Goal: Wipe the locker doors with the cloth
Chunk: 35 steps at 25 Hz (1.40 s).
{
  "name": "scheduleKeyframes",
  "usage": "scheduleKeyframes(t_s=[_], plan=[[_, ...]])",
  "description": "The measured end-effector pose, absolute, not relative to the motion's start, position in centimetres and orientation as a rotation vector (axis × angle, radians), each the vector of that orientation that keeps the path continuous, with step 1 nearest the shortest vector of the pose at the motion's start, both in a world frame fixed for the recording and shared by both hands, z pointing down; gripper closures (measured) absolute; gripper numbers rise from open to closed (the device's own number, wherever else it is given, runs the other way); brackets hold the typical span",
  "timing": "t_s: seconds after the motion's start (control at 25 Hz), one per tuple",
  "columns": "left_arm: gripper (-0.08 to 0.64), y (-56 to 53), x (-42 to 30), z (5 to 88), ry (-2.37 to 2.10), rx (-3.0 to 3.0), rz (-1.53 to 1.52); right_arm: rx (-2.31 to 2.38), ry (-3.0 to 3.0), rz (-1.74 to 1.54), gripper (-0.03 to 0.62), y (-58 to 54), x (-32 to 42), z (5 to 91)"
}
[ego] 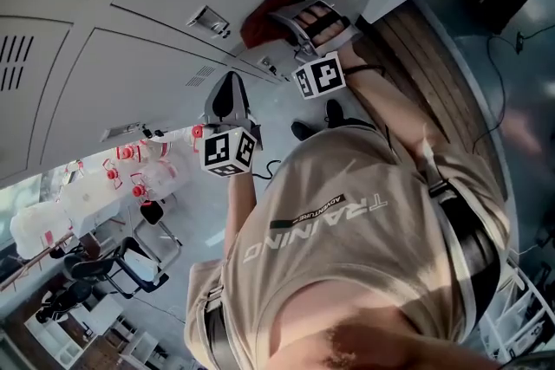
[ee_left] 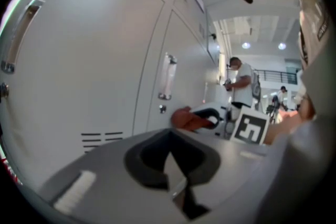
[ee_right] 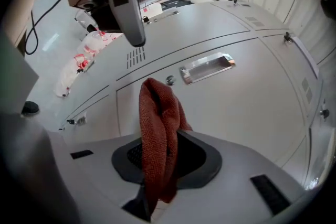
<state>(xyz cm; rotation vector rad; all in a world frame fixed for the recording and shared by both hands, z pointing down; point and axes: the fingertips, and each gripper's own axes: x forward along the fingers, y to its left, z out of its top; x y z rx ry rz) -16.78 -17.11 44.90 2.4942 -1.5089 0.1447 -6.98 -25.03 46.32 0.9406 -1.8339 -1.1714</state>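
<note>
Jaws of the right gripper (ee_right: pixel 152 199) are clamped on the red cloth (ee_right: pixel 157 128). The cloth stands up out of them as a folded bunch, with a short end hanging below the grip. Its free top points at the grey locker doors (ee_right: pixel 247 113), just below a recessed handle (ee_right: pixel 206 67) and a small round lock (ee_right: pixel 170 80). In the head view the bunched cloth sits at the door face, close to the seam where several doors meet. It seems to touch the metal, though the angle leaves that uncertain.

The jaws of the left gripper (ee_left: pixel 177 189) are closed together with nothing between them. They are held off the locker face, beside the right gripper and well short of the cloth. In the left gripper view the cloth shows as a red lump further along the doors, past a vertical handle (ee_left: pixel 167 77) and some vent slots (ee_left: pixel 102 138).

Each gripper carries its marker cube (ego: pixel 230 150) on the side nearest the person's grey shirt (ego: pixel 347 238). Clear bottles with red caps (ego: pixel 139 169) lie on the floor beyond the lockers.
</note>
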Motion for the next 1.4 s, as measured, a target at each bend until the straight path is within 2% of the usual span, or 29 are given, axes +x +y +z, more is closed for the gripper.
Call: scheduleKeyframes(t_s=[0.48,0.64,0.8,1.12,1.4], plan=[[0.554,-18.1,-15.3,45.2,-1.473,2.517,0.142,0.694,-1.826,-0.988,0.506,-25.4,-6.6,58.2],[0.554,-18.1,-14.3,44.2,-1.47,2.568,0.17,0.686,-1.843,-0.933,0.506,-24.7,-5.2,59.0],[0.554,-18.2,-14.0,43.5,-1.48,2.594,0.191,0.807,-1.882,-1.008,0.506,-23.7,-3.7,52.9],[0.554,-20.1,-13.1,43.5,-1.494,2.579,0.146,1.189,-1.804,-1.329,0.506,-23.4,1.2,31.7],[0.554,-21.2,-12.2,43.3,-1.53,2.589,0.126,1.355,-1.643,-1.644,0.506,-24.8,3.7,17.8]])
